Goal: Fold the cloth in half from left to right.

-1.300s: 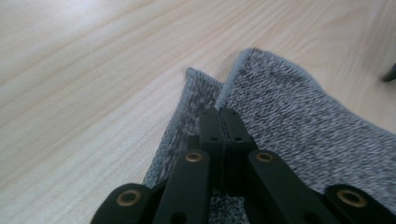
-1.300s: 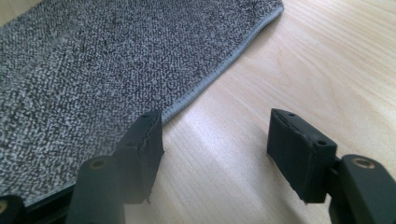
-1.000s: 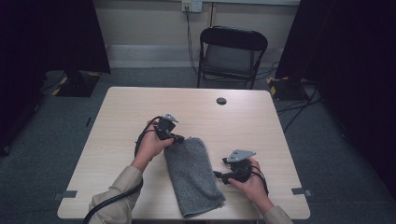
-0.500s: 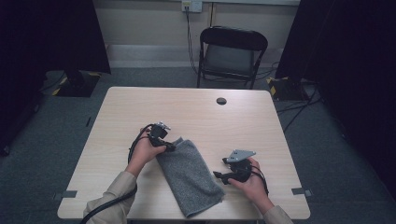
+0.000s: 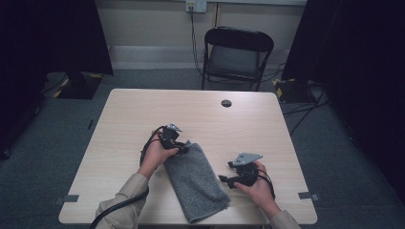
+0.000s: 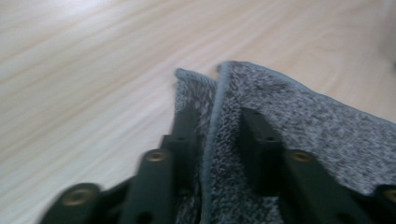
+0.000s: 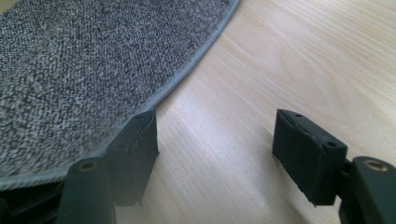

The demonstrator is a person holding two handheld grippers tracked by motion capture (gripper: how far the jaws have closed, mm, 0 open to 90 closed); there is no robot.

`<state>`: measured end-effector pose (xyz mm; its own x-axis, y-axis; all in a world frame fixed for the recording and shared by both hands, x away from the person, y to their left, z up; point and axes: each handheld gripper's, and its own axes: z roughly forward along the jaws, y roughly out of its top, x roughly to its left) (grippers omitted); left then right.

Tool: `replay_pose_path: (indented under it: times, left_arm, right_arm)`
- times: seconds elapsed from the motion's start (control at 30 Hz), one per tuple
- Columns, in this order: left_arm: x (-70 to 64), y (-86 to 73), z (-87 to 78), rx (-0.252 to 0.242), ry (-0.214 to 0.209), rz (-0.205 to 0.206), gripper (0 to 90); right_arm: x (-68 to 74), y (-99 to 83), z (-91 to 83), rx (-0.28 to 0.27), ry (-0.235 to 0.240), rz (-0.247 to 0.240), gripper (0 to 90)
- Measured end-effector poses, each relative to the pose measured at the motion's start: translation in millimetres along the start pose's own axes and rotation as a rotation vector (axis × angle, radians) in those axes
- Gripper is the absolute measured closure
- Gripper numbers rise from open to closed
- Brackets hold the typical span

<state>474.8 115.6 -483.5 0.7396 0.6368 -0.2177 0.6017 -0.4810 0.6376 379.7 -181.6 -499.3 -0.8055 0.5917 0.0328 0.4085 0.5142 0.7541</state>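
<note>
A folded grey towel (image 5: 198, 183) lies on the light wooden table (image 5: 267, 129), running from the middle toward the near edge. My left gripper (image 5: 183, 146) is at the towel's far left corner. In the left gripper view the doubled hem of the towel (image 6: 299, 112) stands between the two black jaws, and the left gripper (image 6: 219, 114) is shut on it. My right gripper (image 5: 223, 179) rests on the table just right of the towel. It is open (image 7: 217, 128) over bare wood, with its left finger (image 7: 135, 149) touching the towel's (image 7: 84, 70) hemmed edge.
A small black round cap (image 5: 226, 103) sits in the tabletop at the far middle. A black folding chair (image 5: 236, 52) stands behind the table. Bare wood stretches to the left and far side of the towel.
My left gripper has drawn a little nearer to the person with the towel's corner, and the towel's far end has shifted with it. The right gripper has stayed put.
</note>
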Motion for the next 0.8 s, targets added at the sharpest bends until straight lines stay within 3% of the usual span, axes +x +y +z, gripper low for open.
replay_pose_path:
  times: [0.23,0.4,0.5,0.7,0.8]
  left_arm:
    - [-44.8,13.9,27.6,0.014,-0.118,0.132,71.6]
    - [-71.3,21.9,42.6,0.025,-0.171,0.189,72.6]
    - [-78.3,23.6,46.8,0.029,-0.194,0.205,74.5]
    - [-81.7,26.4,46.4,0.042,-0.176,0.237,76.8]
    - [-80.7,27.8,43.8,0.056,-0.180,0.225,83.8]
  right_arm:
    - [-8.1,-5.4,-11.7,0.002,-0.026,0.027,30.9]
    - [-18.2,-6.7,-21.5,-0.027,-0.059,0.064,32.5]
    - [-23.4,-7.3,-22.4,-0.035,-0.077,0.084,33.0]
    - [-28.1,-7.3,-15.4,-0.027,-0.085,0.094,33.9]
    - [-28.2,-3.5,-12.8,-0.034,-0.083,0.091,34.0]
